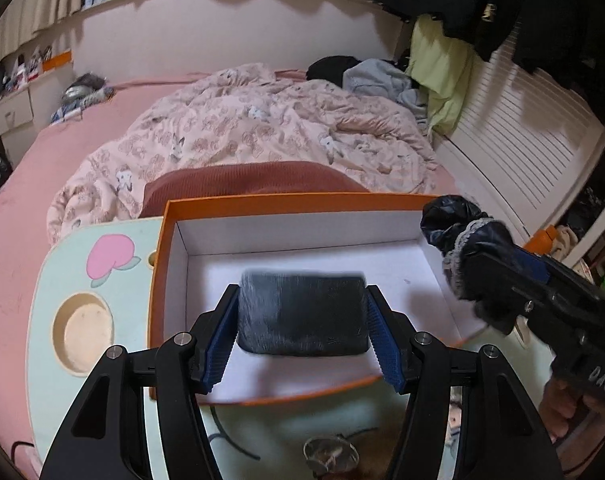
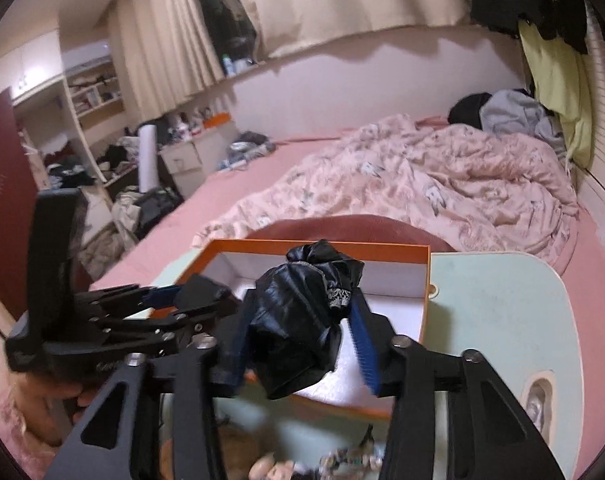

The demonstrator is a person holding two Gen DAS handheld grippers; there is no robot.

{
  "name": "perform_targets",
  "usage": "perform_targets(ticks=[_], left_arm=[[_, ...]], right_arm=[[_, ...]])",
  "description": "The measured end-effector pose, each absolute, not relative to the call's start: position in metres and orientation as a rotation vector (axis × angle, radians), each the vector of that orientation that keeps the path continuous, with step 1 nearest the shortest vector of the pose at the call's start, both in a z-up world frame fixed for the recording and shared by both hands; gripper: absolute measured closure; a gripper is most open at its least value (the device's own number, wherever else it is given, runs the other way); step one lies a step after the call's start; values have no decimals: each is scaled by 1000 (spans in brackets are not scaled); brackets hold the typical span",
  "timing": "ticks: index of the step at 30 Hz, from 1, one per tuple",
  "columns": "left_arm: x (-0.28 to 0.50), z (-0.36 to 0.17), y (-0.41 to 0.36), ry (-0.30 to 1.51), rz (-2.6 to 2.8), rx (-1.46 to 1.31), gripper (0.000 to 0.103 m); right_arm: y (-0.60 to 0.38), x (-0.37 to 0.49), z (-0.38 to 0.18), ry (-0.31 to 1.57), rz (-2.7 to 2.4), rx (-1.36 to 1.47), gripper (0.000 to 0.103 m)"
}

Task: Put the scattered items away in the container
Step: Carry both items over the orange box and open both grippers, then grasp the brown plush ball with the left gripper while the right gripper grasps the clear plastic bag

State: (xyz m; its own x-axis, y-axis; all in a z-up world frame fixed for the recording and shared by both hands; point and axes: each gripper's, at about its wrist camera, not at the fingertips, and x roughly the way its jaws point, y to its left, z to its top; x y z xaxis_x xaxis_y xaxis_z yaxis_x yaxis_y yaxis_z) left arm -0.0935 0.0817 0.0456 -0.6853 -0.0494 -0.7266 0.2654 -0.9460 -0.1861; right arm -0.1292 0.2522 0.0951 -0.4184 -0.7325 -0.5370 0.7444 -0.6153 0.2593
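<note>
An orange box with a white inside stands on a pale green lap table. My left gripper is shut on a dark rectangular pouch and holds it over the box's floor. My right gripper is shut on a crumpled black shiny cloth with a lace trim, just above the box's near right corner. In the left wrist view the right gripper and its cloth sit at the box's right edge.
The table has a round cup hole at left and a slot at right. Small items lie at the table's near edge. Behind are a pink bed with a floral quilt and a red cushion.
</note>
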Motion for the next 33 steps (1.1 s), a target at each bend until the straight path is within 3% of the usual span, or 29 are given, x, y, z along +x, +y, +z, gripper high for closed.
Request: perform_targets(ticks=[3,16,25,33], left_arm=[[-95,44,75,477,-2683,1139,33],[-26,69,78,512,-2771,971,33],[21,33,114,342,-2752,1087,29],[44,6,136,349,-2758,1148,29]], right_arm=[[254,-134,94,-28,-2133,788,32],[340,-110,117,-203,-2181,693,29],[351,-61,68,-45,-2105,845,29],[325,-22,38,138,-2058,878,32]])
